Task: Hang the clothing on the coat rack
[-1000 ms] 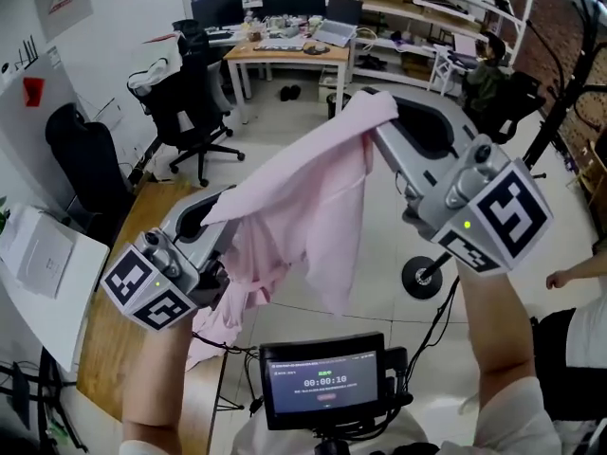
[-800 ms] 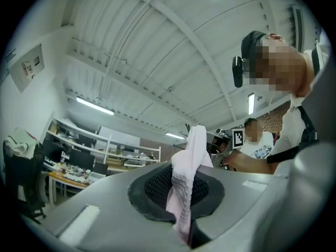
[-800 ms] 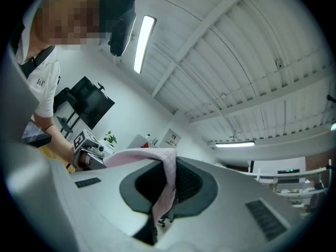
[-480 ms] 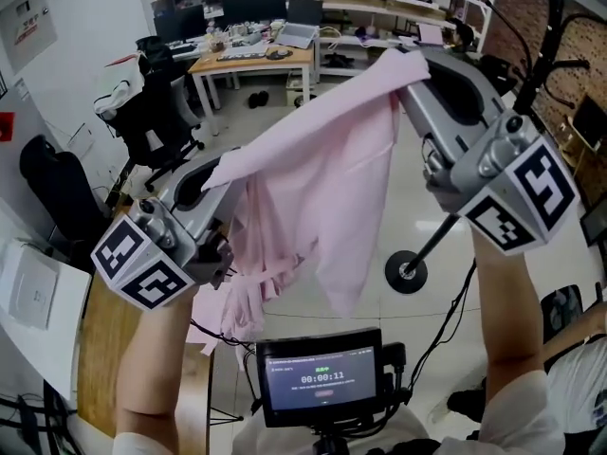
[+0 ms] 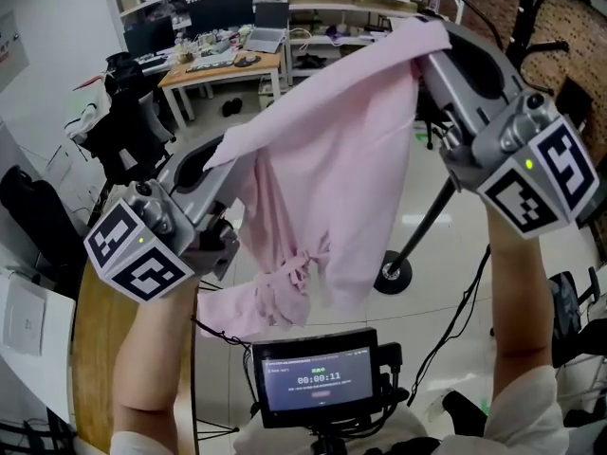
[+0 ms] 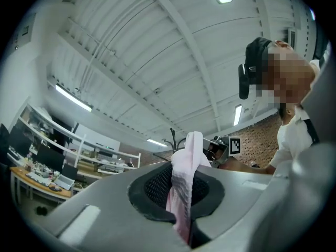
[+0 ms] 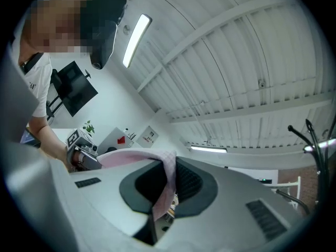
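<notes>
the pink clothing (image 5: 322,178) is up in the air, held wide between the two grippers. the left gripper (image 5: 204,164) is lower and on the left, and its two jaws are pressed together on one top corner of the cloth. the right gripper (image 5: 432,45) is higher and on the right, and its jaws are pressed together on the other top corner. in each gripper view a thin strip of pink cloth sits pinched in the shut jaws. the top edge of the clothing runs in a slope from one gripper up to the other, and the rest hangs down in folds between the person's arms, above a small screen (image 5: 318,382). the black coat rack (image 5: 425,224) stands on the floor behind the cloth, with its round foot showing by the cloth's lower right edge. the clothing is not hung on it yet. a wooden desk (image 5: 223,64) and a black chair (image 5: 123,136) are far back on the left.
</notes>
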A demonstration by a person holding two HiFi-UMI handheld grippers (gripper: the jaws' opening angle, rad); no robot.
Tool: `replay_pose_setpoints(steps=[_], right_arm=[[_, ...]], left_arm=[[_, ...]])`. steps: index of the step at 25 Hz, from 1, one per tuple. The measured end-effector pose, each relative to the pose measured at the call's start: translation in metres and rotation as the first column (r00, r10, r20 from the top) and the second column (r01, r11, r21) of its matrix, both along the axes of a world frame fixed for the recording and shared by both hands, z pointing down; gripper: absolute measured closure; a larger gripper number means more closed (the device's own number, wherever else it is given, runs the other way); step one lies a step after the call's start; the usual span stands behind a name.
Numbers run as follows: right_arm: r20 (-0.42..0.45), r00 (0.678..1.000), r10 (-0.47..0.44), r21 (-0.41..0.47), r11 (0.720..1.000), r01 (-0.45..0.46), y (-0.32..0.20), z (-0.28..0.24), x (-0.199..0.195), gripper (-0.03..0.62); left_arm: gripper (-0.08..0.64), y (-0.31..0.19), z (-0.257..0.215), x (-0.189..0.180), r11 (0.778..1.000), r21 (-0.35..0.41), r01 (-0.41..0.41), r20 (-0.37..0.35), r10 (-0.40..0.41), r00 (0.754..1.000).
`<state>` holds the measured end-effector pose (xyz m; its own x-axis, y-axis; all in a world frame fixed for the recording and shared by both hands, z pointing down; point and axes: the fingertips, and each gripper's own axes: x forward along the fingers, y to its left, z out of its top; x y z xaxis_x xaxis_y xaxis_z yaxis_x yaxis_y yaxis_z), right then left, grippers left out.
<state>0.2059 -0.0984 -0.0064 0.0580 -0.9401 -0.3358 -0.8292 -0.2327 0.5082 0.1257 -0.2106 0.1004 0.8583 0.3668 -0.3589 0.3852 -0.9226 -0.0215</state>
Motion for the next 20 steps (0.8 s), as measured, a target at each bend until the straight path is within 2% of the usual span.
replay_pose_setpoints(steps=[10,20], right_arm=[[-0.023,0.993,0.116,-0.015,0.993,-0.117,0.054,0.004,0.07,0.58],[-0.056,0.969,0.243,-0.014,0.97,-0.244,0.126,-0.002,0.118,0.58]], left_arm=[[0.546,0.047,0.012,0.081,0.997,-0.002,-0.076,0.028,0.076,0.997],[0.546,0.108,0.011,0.151,0.987,0.001,-0.164,0.017,0.164,0.986]])
